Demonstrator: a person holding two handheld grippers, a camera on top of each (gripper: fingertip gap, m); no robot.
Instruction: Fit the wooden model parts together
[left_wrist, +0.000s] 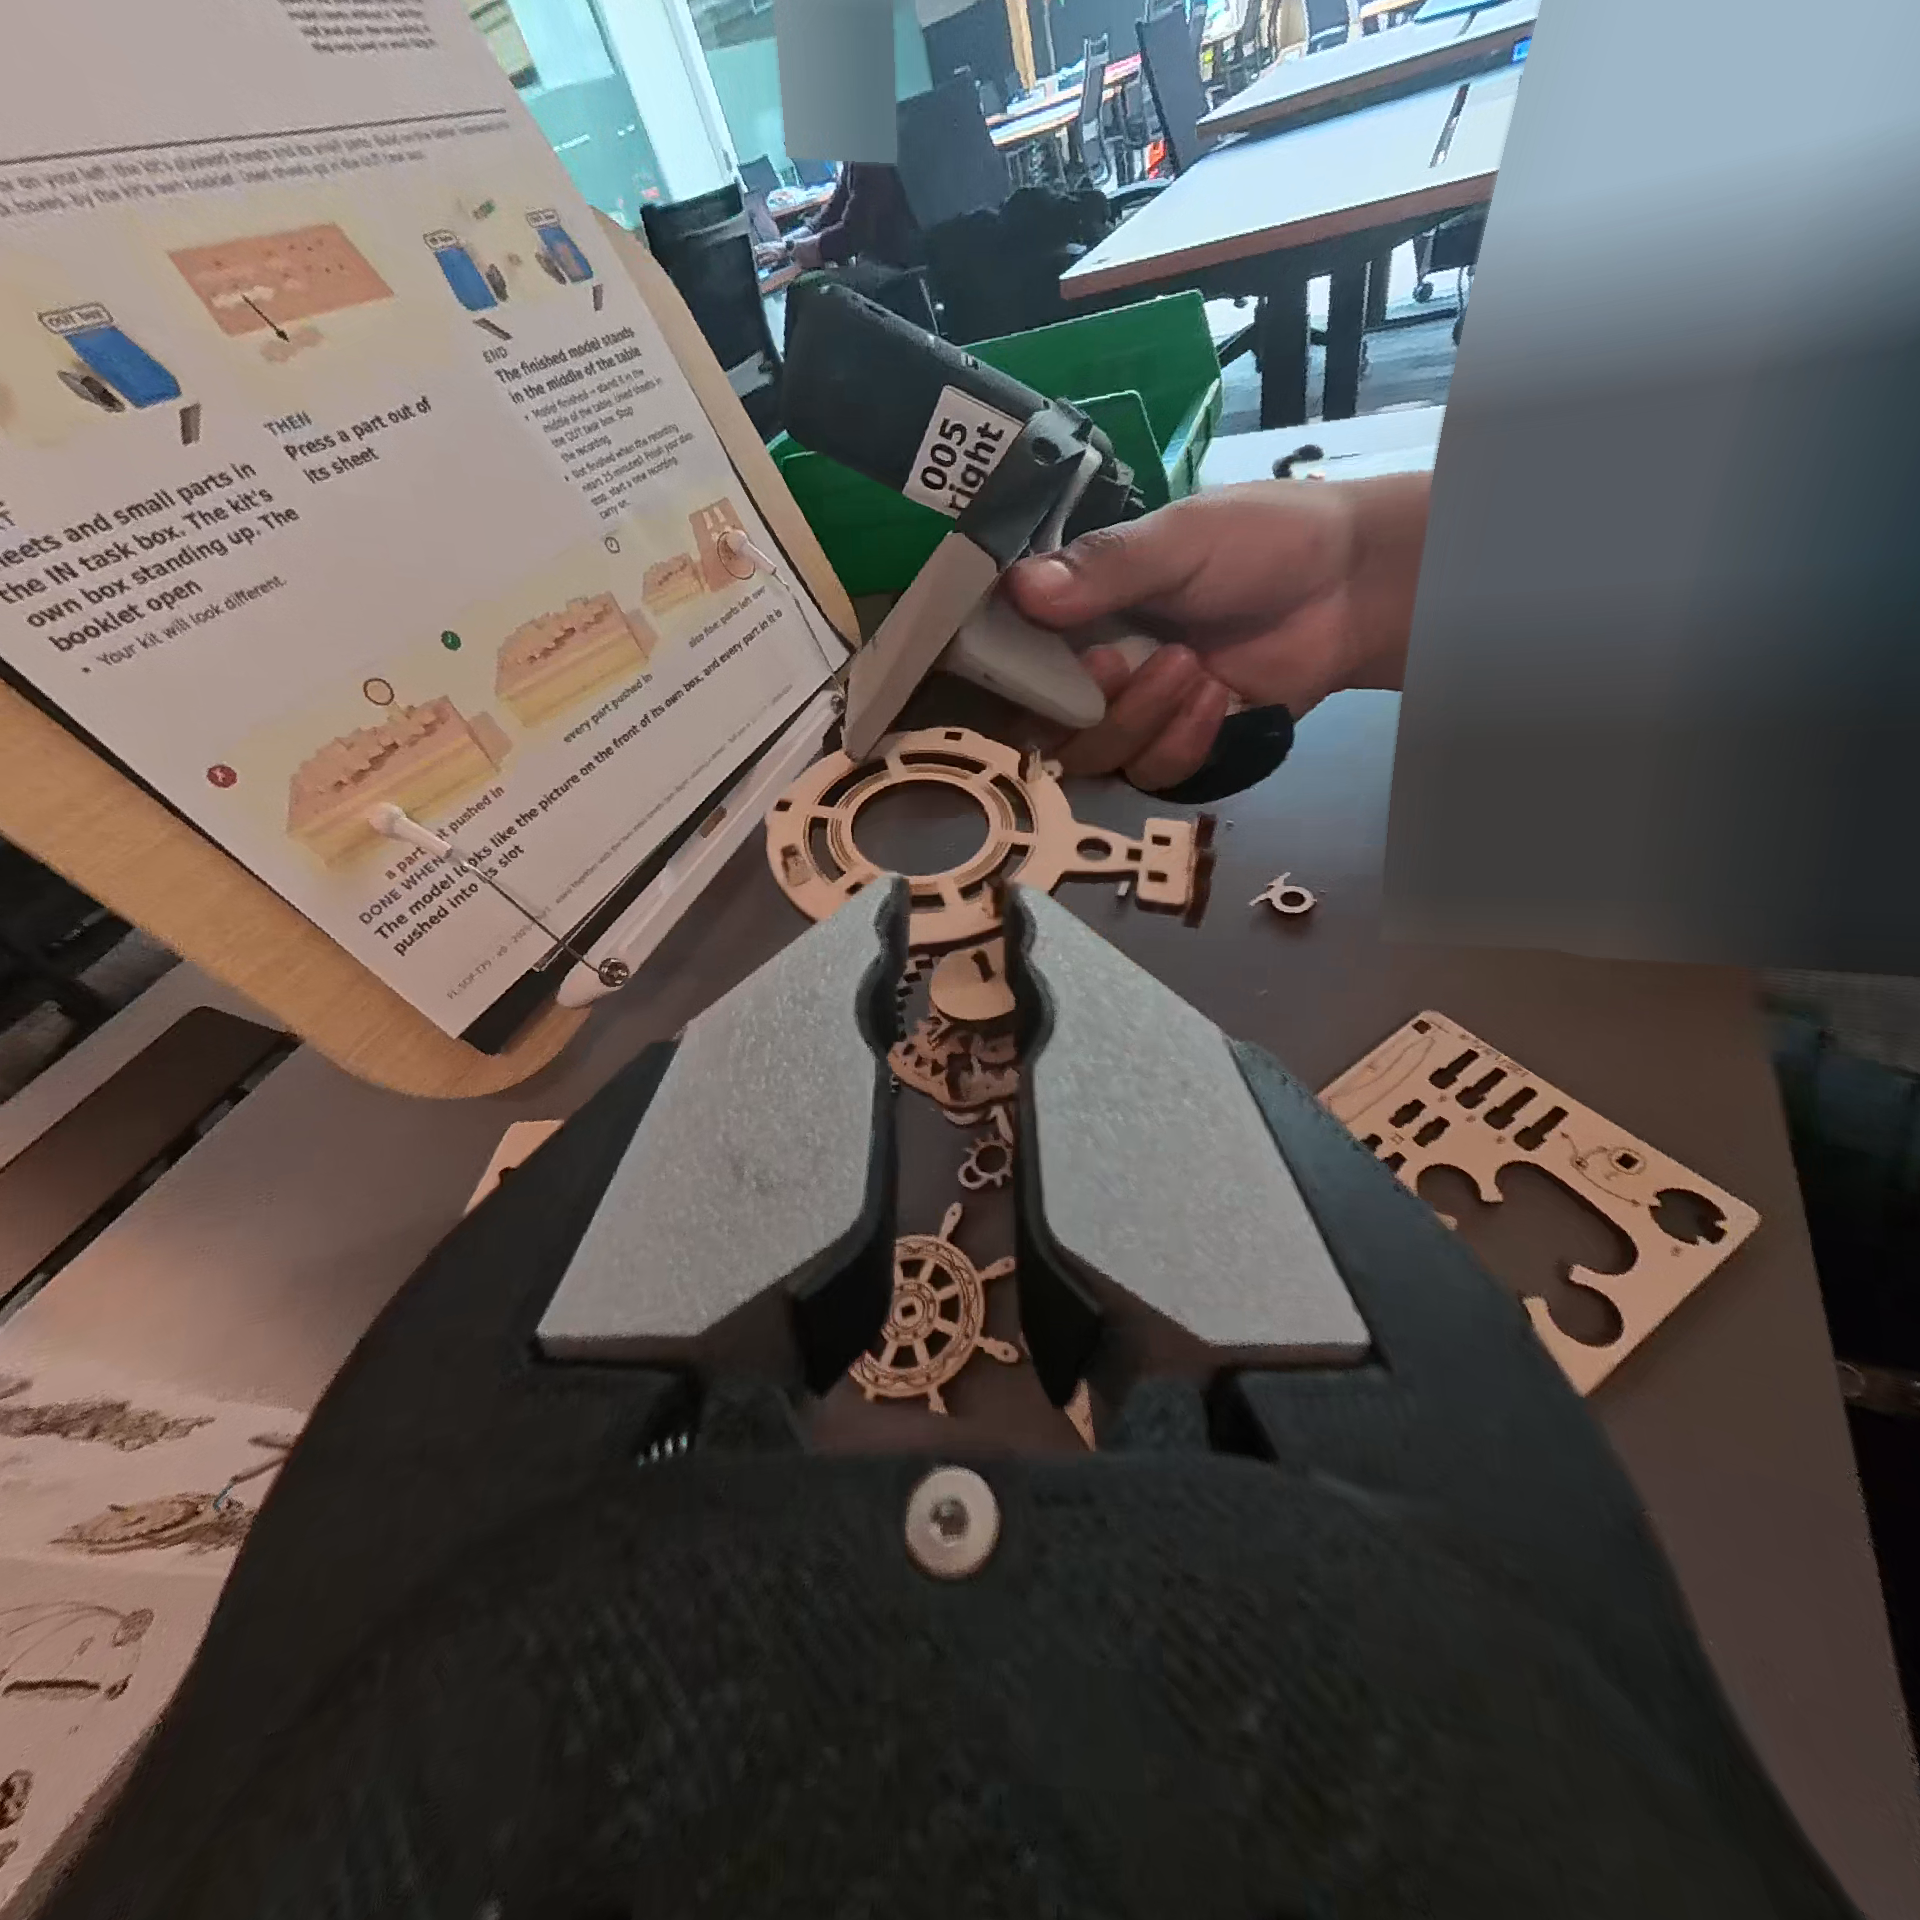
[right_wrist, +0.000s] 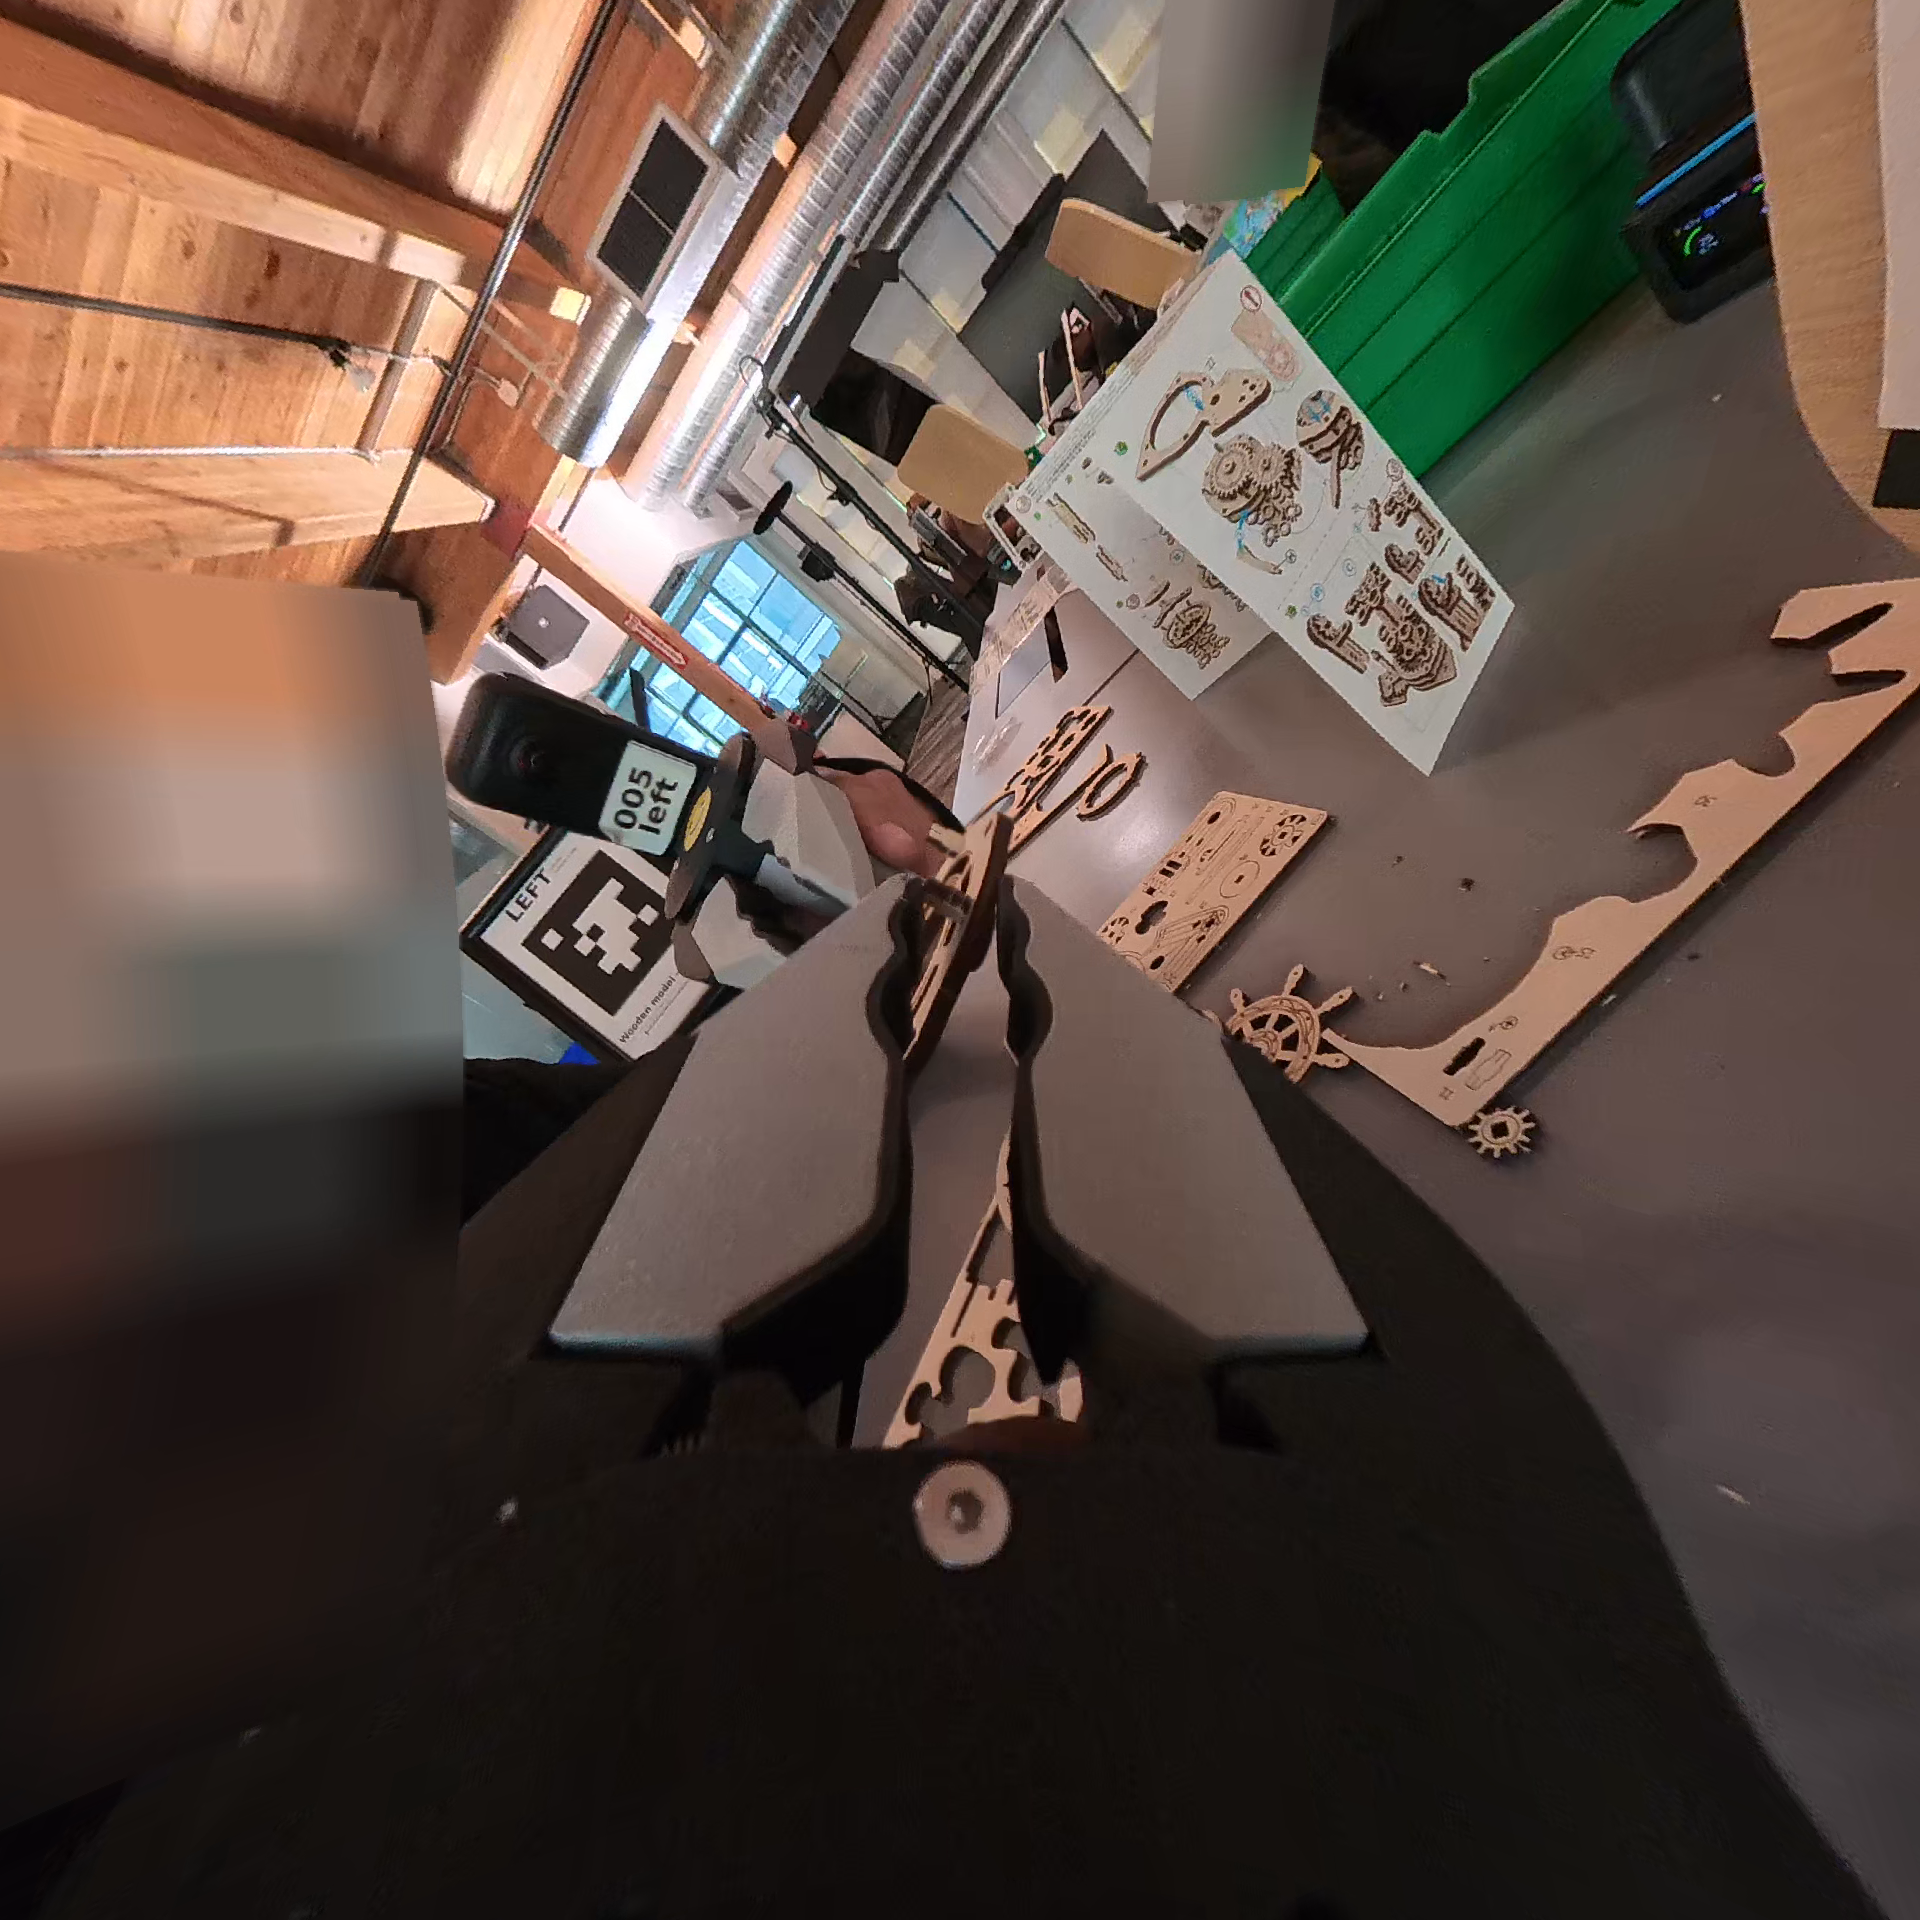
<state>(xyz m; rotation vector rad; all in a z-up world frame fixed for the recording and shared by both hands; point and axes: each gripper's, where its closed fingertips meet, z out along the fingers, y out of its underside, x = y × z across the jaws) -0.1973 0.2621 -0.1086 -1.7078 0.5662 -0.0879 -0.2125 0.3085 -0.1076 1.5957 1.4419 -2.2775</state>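
Two tools are in play. The left tool is clamped on a small round wooden disc part, just short of the ring-shaped frame. The right tool is clamped on that frame's edge. One ship's wheel lies on the bench nearer than the frame. Only the right wrist view shows the open booklet; only the left shows the instruction board.

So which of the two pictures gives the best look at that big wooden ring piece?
The left wrist view: the ring piece faces the camera, showing its round hole and slots, with the right tool holding its far rim. In the right wrist view the ring piece appears edge-on, mostly hidden between that tool's fingers.
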